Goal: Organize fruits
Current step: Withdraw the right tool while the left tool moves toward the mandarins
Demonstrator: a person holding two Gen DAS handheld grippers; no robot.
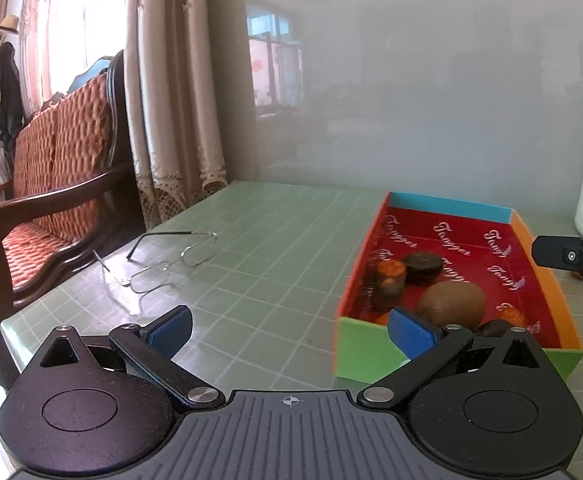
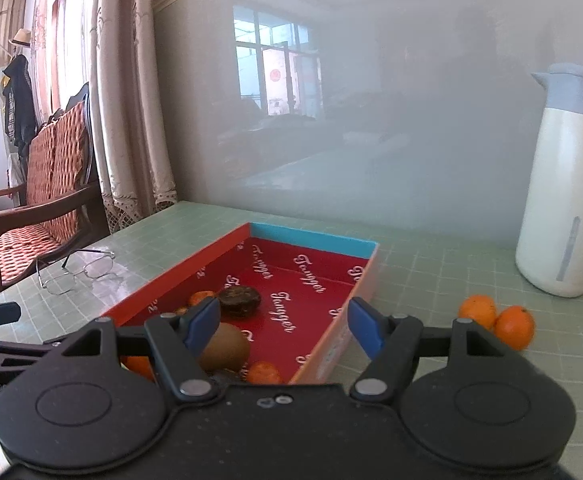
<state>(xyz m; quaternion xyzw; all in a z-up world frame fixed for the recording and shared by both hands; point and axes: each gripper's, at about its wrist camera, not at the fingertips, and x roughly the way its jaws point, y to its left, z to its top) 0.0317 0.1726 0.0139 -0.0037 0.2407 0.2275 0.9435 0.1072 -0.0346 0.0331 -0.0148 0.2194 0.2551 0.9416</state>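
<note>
1. Left wrist view: the left hand-held gripper (image 1: 290, 330) is seen with its jaws spread wide and nothing between the blue pads, hovering over the green gridded tabletop (image 1: 275, 240) just beside the near corner of the shallow red-lined box (image 1: 547, 280). Inside the box a brown kiwi (image 1: 451, 304), a dark round fruit (image 1: 422, 266) and a part-orange, part-dark piece (image 1: 389, 286) are gathered toward the near end. A pair of spectacles (image 1: 167, 262) lies well apart to the left. At the right edge one finger of the other gripper can be made out.

2. Right wrist view: the right hand-held gripper (image 2: 284, 326) is held open and empty above the near end of the box. Two small oranges (image 2: 495, 320) are left outside it, touching each other on the tabletop near a white flask (image 2: 563, 208). More orange fruit is seen in the box beside the kiwi.

3. Handling, as a judgement: the two oranges are probably light, round and ready to roll, with a peel that yields under pressure. Each is best taken singly across its widest middle, the pads being closed gently. Because they touch, the outer one would be approached first so its neighbour is not nudged away.
</note>
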